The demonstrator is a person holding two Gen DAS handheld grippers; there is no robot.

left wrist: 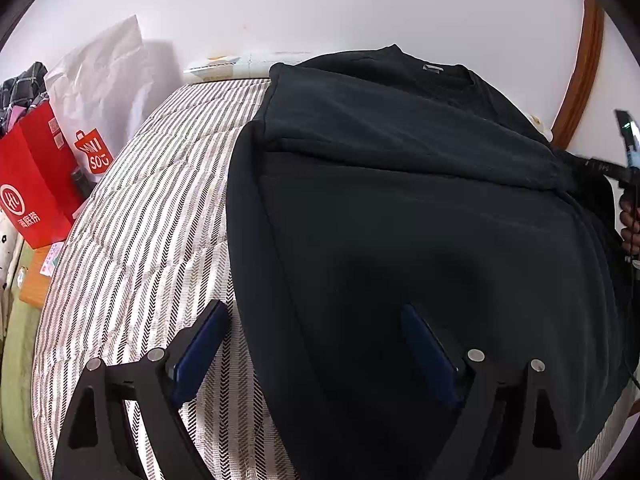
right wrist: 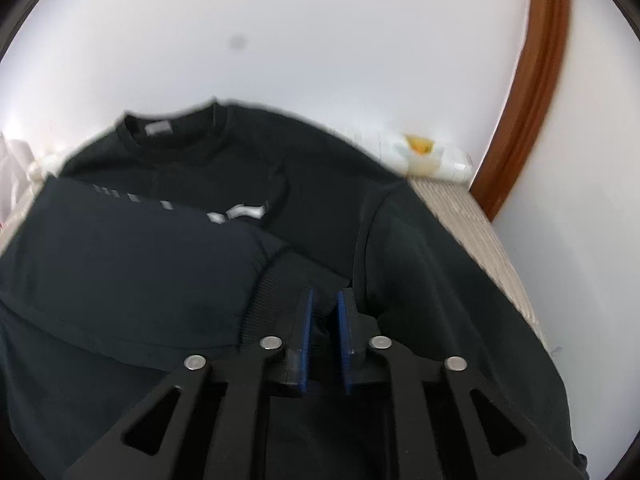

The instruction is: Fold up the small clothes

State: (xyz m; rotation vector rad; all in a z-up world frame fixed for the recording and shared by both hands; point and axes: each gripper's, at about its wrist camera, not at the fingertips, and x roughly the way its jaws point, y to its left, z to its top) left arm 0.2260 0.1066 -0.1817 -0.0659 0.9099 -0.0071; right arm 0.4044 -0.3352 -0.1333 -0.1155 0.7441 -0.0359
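Note:
A black sweatshirt lies face up on a striped bed, collar at the far end. One sleeve is folded across its chest. My left gripper is open above the sweatshirt's lower left edge, one finger over the bedcover, one over the cloth. In the right wrist view the sweatshirt fills the frame, and my right gripper is shut on the ribbed cuff of the folded sleeve. The right gripper also shows at the right edge of the left wrist view.
Red paper bags and a white plastic bag stand left of the bed. A white wall lies behind. A brown wooden frame runs up the right. A pillow lies at the bed's far end.

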